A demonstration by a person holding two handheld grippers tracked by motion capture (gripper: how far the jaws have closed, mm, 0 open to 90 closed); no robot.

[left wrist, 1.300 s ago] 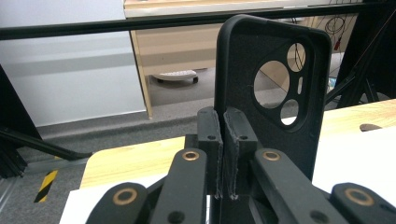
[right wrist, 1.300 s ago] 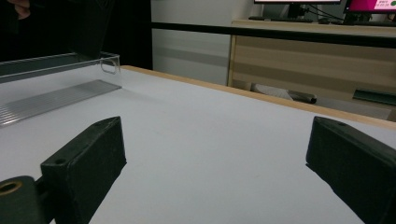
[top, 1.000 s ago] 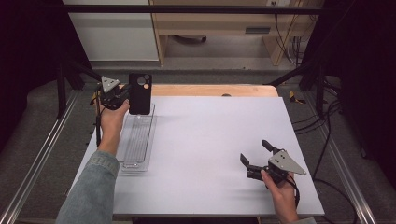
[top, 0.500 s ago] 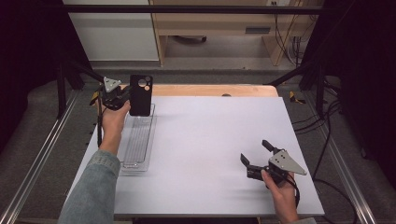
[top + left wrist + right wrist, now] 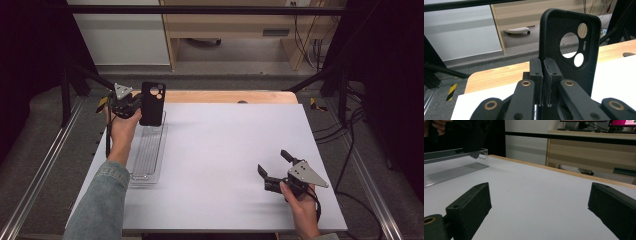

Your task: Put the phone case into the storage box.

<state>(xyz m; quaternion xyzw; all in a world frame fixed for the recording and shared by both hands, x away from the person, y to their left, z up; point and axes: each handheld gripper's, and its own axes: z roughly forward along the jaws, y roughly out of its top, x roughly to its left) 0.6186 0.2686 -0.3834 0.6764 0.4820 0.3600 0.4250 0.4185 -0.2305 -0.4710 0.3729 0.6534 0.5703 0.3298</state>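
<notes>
Barely any shift since earlier — left hand-held gripper (image 5: 134, 103) stays clamped on upright phone case (image 5: 152, 103), upper left, likely heading for clear tray (image 5: 148, 152); right hand-held gripper (image 5: 274, 168) idle, wide open on surface (image 5: 225, 150).

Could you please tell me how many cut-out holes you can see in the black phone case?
4: in the phone case, a large round hole at centre, a smaller round one above it, another below, and a narrow slot beside them. The left gripper hides its lower edge.
</notes>
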